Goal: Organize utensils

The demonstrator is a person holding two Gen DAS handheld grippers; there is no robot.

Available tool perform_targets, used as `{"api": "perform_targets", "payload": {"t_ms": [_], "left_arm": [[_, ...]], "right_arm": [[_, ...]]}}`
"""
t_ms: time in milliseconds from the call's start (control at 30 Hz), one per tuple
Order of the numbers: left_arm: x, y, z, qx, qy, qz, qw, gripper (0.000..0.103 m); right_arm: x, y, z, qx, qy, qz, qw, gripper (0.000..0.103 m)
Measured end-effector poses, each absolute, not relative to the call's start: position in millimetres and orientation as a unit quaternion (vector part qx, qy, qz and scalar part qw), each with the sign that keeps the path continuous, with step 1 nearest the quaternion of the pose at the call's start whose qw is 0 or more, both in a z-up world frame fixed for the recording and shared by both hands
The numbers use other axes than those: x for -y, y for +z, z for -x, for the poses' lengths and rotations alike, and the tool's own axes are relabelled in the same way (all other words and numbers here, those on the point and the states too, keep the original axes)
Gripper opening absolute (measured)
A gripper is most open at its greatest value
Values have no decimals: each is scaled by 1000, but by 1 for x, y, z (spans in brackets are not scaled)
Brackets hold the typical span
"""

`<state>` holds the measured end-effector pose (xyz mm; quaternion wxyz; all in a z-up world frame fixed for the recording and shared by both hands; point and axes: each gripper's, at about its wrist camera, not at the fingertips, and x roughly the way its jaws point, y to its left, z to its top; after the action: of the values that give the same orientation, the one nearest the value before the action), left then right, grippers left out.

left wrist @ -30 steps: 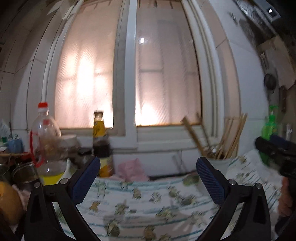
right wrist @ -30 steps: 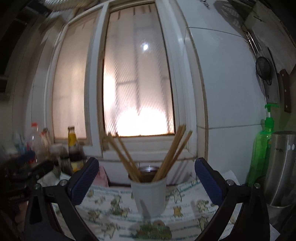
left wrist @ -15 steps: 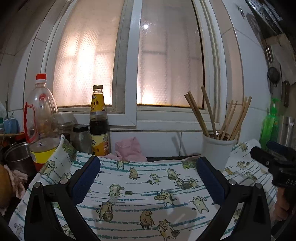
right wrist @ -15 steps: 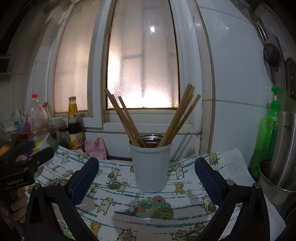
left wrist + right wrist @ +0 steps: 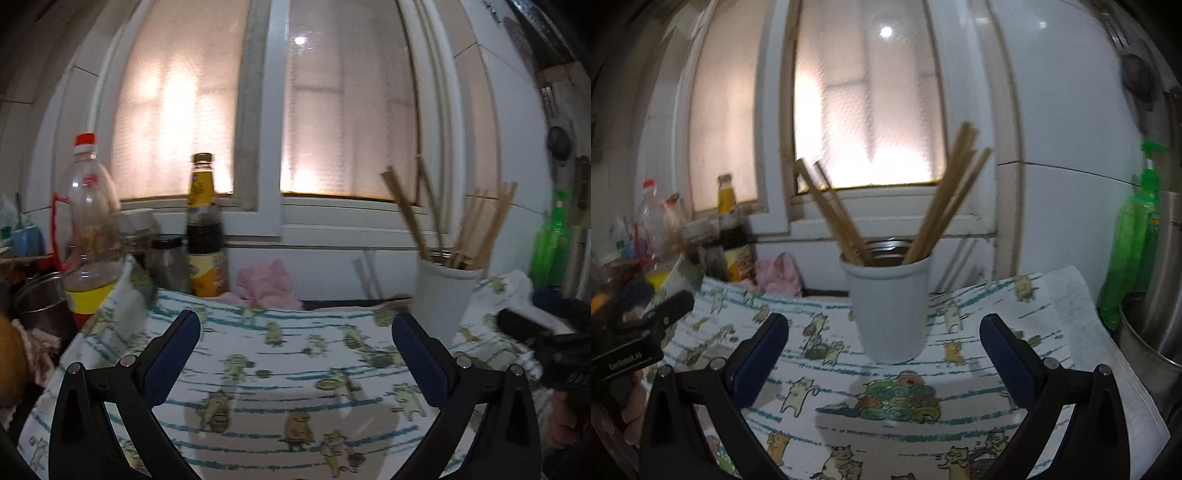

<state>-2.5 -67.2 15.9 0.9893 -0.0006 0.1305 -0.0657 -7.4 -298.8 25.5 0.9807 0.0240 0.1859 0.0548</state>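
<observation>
The frosted window (image 5: 266,110) fills the upper half of both views, with white wall tiles around it. Below it the desk is covered by a cloth with cartoon cats (image 5: 886,398), which takes the whole lower half of each frame.

At the right edge of the right wrist view stand a steel pot (image 5: 1156,295) and a green soap bottle (image 5: 1134,236). At the left of the left wrist view I see a clear bottle with a red cap (image 5: 86,221), a dark sauce bottle (image 5: 205,229) and a pink rag (image 5: 266,284).

The white cup (image 5: 892,306) stands upright on the cloth, in the centre of the right wrist view. The chopsticks (image 5: 945,206) are all inside it, leaning in two bunches to the left and right. No loose utensil lies on the cloth that I can see.

Both tools are released and hold nothing: the right hand-held gripper (image 5: 884,345) has its jaws wide apart just before the cup, and the left hand-held gripper (image 5: 295,347) is wide apart over the bare cloth, with the cup at the right of its frame.

So the utensils already stand gathered. This fits either the end of sorting or a moment before the bunches are taken out to be arranged; I cannot decide which.
</observation>
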Motion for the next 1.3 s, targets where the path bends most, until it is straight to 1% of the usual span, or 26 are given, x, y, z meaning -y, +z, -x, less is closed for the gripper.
{"api": "perform_targets", "payload": {"t_ms": [67, 167, 400, 733, 1300], "left_arm": [[68, 15, 0, -135, -56, -1, 989, 103], [64, 16, 0, -135, -57, 8, 989, 103], [62, 17, 10, -126, -50, 9, 991, 103], [63, 15, 5, -140, -58, 8, 988, 103], [65, 15, 11, -135, -53, 4, 989, 103]], "right_arm": [[292, 24, 7, -191, 66, -9, 979, 103], [288, 25, 11, -179, 61, 3, 982, 103], [293, 26, 14, -171, 57, -9, 984, 103], [295, 28, 17, -169, 57, -15, 984, 103], [303, 28, 19, -166, 51, -32, 984, 103]]}}
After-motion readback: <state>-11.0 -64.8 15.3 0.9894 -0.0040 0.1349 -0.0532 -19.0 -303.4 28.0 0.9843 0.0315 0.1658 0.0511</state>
